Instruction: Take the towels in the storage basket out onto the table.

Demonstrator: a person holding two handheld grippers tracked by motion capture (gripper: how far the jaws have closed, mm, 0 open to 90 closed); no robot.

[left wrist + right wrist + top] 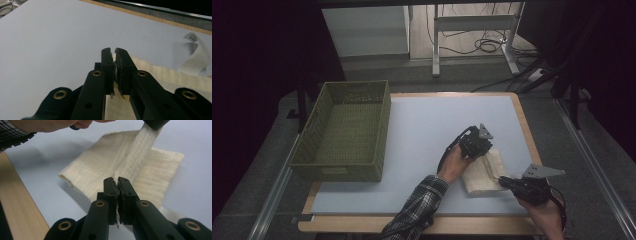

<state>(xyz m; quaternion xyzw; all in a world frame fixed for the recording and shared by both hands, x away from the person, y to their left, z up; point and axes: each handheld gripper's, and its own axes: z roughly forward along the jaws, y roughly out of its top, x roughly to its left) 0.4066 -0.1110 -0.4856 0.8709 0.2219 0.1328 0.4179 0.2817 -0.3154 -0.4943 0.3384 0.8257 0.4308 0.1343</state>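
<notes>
My left gripper (476, 142) and right gripper (523, 187), jaws clamped on the cream cloth (484, 172), stretch a raised fold between them at the table's (422, 125) near right.

Counted on the table: one cream, ribbed, folded cloth (484, 172) at the near right, bearing one white fabric label (197, 53). One olive-green woven rectangular basket (343, 131) at the far left. Two black two-jaw grippers: the left gripper (478, 145) at the cloth's far edge, the right gripper (507, 181) at its near right edge. One pale blue-grey table mat (422, 130), and one light wooden table (532, 137) beneath it.
</notes>
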